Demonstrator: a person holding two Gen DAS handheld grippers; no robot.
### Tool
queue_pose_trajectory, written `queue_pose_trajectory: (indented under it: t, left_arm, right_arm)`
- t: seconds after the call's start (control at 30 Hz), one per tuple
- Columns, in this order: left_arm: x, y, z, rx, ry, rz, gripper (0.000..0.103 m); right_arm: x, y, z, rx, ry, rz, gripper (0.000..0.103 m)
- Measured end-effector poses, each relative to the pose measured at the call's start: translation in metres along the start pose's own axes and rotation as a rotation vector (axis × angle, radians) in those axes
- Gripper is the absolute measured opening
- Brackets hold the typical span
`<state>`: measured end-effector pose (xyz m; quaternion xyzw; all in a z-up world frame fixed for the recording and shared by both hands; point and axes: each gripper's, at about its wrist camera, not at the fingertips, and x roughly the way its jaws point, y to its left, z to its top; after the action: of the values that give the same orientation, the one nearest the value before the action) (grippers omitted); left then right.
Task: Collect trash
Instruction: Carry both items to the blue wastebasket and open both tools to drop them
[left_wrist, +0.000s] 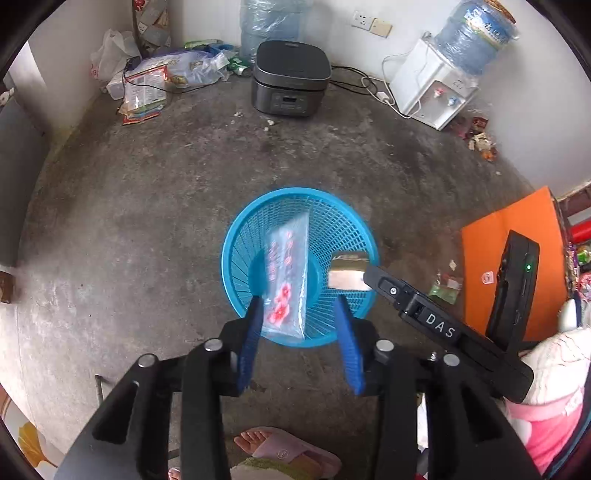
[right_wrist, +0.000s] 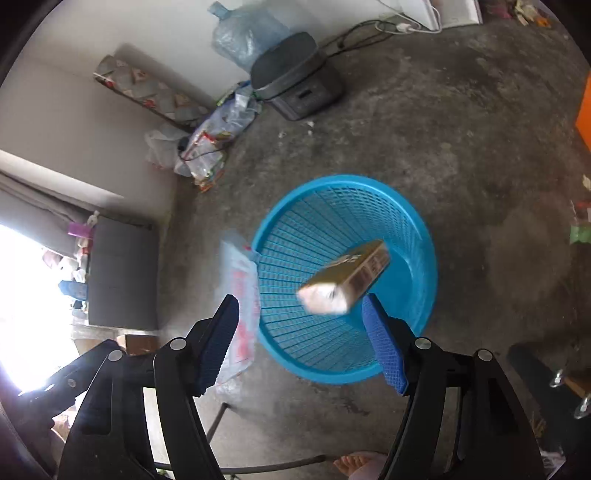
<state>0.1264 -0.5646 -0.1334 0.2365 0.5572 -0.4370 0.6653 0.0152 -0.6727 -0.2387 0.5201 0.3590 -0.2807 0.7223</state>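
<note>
A blue mesh basket (left_wrist: 343, 221) stands on the concrete floor; it also shows in the right wrist view (right_wrist: 413, 229). My left gripper (left_wrist: 300, 314) is open above it, and a clear plastic wrapper with red print (left_wrist: 286, 280) hangs blurred between its fingers, over the basket. My right gripper (right_wrist: 301, 310) is open, and a gold box (right_wrist: 347, 280) is blurred in the air over the basket, touching neither finger. The wrapper (right_wrist: 240, 295) shows by the right gripper's left finger. The gold box (left_wrist: 349, 271) shows beside the right gripper's black body (left_wrist: 424, 314).
A dark rice cooker (left_wrist: 291, 79), a water dispenser (left_wrist: 436, 88) and a pile of bags and packets (left_wrist: 162, 77) stand along the far wall. A green wrapper (left_wrist: 445, 290) lies by an orange board (left_wrist: 517, 258). My sandalled foot (left_wrist: 280, 450) is below.
</note>
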Motion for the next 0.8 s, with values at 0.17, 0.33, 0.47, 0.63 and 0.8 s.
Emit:
queue_pose_trajectory:
  t: [0.17, 0.33, 0.47, 0.63, 0.8]
  left_arm:
    - [-0.013, 0.001, -0.009, 0.016, -0.065, 0.026, 0.059]
    - [-0.078, -0.003, -0.021, 0.063, -0.198, 0.047, 0.064]
    - [-0.158, 0.004, -0.044, 0.06, -0.346, 0.039, 0.072]
    - [-0.259, 0.012, -0.096, 0.047, -0.553, 0.056, 0.086]
    - [-0.335, 0.023, -0.16, -0.002, -0.696, 0.076, 0.097]
  right_arm:
    - [-0.015, 0.0, -0.011, 0.001, -0.027, 0.015, 0.067]
    - [-0.049, 0.044, -0.021, -0.156, -0.156, 0.024, 0.068]
    - [-0.098, 0.091, -0.037, -0.313, -0.316, 0.063, 0.077]
    - [-0.167, 0.141, -0.07, -0.496, -0.509, 0.148, 0.093]
    - [-0.225, 0.175, -0.109, -0.695, -0.69, 0.221, 0.095]
